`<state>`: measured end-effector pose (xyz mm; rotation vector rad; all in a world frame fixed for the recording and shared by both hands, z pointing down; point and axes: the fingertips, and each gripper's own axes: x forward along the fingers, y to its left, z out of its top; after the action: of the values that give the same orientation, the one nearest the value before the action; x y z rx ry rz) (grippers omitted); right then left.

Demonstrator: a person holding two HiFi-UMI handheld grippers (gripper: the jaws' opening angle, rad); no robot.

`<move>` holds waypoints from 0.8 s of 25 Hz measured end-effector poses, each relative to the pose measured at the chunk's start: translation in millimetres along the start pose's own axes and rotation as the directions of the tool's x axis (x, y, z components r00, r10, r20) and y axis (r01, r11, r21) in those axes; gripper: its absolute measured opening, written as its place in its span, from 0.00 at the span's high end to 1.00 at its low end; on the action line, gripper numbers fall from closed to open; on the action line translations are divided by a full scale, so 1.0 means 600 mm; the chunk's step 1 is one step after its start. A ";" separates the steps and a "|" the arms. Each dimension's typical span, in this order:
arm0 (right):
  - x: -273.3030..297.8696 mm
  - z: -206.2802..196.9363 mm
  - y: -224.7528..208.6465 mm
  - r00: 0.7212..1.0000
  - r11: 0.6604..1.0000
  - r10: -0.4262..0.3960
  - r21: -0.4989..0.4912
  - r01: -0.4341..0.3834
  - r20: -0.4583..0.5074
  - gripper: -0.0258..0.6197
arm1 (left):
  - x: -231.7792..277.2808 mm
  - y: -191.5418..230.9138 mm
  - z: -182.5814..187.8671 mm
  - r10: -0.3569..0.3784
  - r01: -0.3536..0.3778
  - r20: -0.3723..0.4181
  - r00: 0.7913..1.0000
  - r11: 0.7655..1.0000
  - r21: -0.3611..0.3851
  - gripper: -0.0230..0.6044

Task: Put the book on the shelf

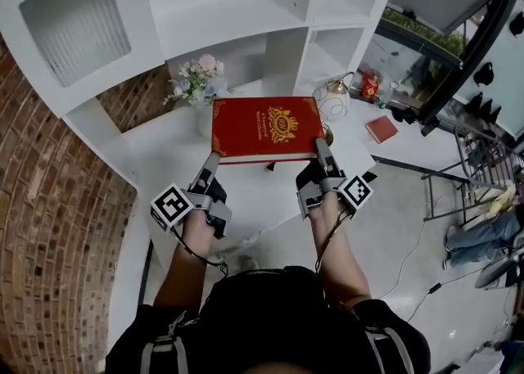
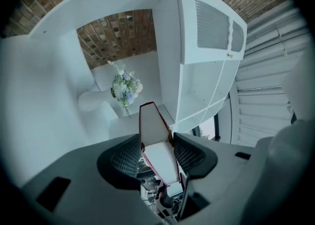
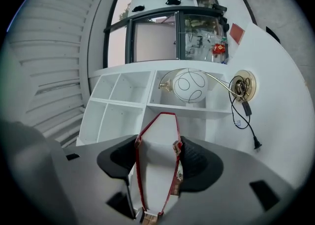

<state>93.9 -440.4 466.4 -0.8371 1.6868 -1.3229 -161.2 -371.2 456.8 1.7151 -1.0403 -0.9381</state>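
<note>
A large red book (image 1: 266, 128) with a gold crest is held flat above the white desk, in front of the white shelf unit (image 1: 237, 12). My left gripper (image 1: 211, 161) is shut on the book's near left edge, and my right gripper (image 1: 323, 151) is shut on its near right edge. In the left gripper view the book's white page edge (image 2: 156, 143) runs between the dark pads. The right gripper view shows the book (image 3: 157, 167) clamped the same way, with the shelf compartments (image 3: 123, 101) straight ahead.
A vase of pale flowers (image 1: 199, 82) stands on the desk at the book's far left. A round white lamp with a gold base (image 1: 333, 98) stands at its far right, its cord (image 3: 244, 115) trailing over the desk (image 1: 164, 164). A small red book (image 1: 381, 128) lies further right.
</note>
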 end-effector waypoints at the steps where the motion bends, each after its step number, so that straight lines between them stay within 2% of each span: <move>1: 0.006 0.003 0.000 1.000 1.000 0.002 0.000 -0.002 -0.005 0.54 | 0.002 0.002 0.001 0.011 -0.011 0.004 1.000 1.000 0.004 0.62; 4: 0.026 0.010 0.001 0.999 1.000 0.012 0.004 -0.012 -0.030 0.54 | 0.006 0.003 0.003 0.038 -0.039 0.029 0.999 0.999 0.012 0.62; 8: 0.060 0.018 0.013 0.994 0.999 0.043 0.015 -0.042 -0.104 0.54 | 0.021 -0.031 0.007 -0.011 0.009 0.107 0.994 1.000 0.018 0.62; 20: 0.132 0.059 0.049 0.961 0.992 0.123 0.049 -0.114 -0.249 0.54 | 0.049 -0.080 -0.010 -0.004 -0.014 0.251 0.968 0.997 0.070 0.62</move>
<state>89.8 -518.1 417.8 -0.5564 1.8727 -1.4171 -133.5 -384.3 409.1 1.6799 -1.2546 -1.1493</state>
